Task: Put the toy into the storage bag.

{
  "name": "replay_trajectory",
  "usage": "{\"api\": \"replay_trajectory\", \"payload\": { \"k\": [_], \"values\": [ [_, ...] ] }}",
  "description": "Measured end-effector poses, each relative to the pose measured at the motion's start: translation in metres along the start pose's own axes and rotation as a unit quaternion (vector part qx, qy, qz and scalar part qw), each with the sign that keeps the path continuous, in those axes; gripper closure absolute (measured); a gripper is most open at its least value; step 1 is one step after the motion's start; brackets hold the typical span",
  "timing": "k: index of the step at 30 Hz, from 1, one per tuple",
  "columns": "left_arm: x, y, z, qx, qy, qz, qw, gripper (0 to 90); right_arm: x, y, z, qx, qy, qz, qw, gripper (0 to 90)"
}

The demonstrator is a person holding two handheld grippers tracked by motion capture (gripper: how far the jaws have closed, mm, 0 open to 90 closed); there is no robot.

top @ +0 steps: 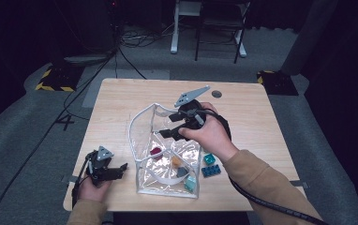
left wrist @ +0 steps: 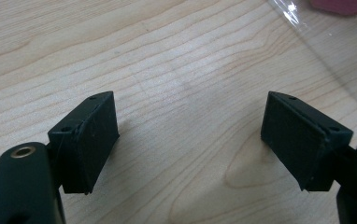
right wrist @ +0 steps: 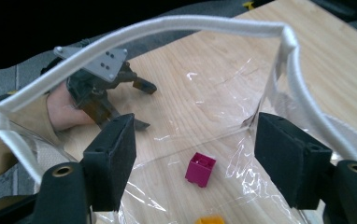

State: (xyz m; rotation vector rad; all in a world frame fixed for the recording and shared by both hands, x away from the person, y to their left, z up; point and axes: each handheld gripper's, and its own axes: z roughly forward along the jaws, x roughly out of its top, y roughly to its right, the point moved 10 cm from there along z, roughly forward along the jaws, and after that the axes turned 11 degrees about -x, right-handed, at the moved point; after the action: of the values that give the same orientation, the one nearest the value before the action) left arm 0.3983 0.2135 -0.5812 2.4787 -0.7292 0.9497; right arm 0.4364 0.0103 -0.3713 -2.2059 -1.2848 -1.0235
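A pale wooden table (top: 121, 98) stands on grey carpet (top: 18, 136) — black cables (top: 50, 126) trail across it. Behind, a chair (top: 219, 28) and white desk leg (top: 175, 28); yellow-black hazard mats (top: 55, 77) flank the table — the room is dark.

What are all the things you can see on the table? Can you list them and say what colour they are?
clear bag: one, see-through with a white rim, standing open in the middle of the table
magenta block: one, magenta, inside the bag
orange block: one, orange, inside the bag
teal block in the bag: one, teal, near the bag's front corner
teal block: one, teal, on the table right of the bag
blue block: one, blue, on the table right of the bag
table: one, light wood
left gripper: one, black, open, low over bare table left of the bag
right gripper: one, black, open, at the bag's open mouth
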Motion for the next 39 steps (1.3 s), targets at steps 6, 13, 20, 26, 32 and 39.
{"api": "replay_trajectory", "payload": {
  "k": [6,13,20,26,32,39],
  "values": [
    [0.0,0.0,0.0,0.0,0.0,0.0,1.0,19.2,0.004,0.004,-0.021,-0.005,0.024,0.003,0.9997,29.9],
    [0.0,0.0,0.0,0.0,0.0,0.0,1.0,19.2,-0.001,0.019,-0.047,-0.022,0.044,0.013,0.9987,29.9],
    [0.0,0.0,0.0,-0.005,-0.006,0.005,1.0,18.9,-0.007,0.04,-0.07,-0.046,0.059,0.028,0.9968,29.7],
    [0.001,-0.001,0.001,-0.004,-0.002,0.006,1.0,18.5,-0.013,0.058,-0.085,-0.068,0.069,0.048,0.9941,29.7],
    [0.001,-0.001,0.001,-0.004,-0.003,0.006,1.0,18.5,-0.018,0.075,-0.092,-0.086,0.07,0.06,0.992,29.7],
    [0.001,-0.001,0.001,-0.004,-0.003,0.006,1.0,18.5,-0.022,0.098,-0.105,-0.112,0.078,0.078,0.9876,30.3]
  ]
}}
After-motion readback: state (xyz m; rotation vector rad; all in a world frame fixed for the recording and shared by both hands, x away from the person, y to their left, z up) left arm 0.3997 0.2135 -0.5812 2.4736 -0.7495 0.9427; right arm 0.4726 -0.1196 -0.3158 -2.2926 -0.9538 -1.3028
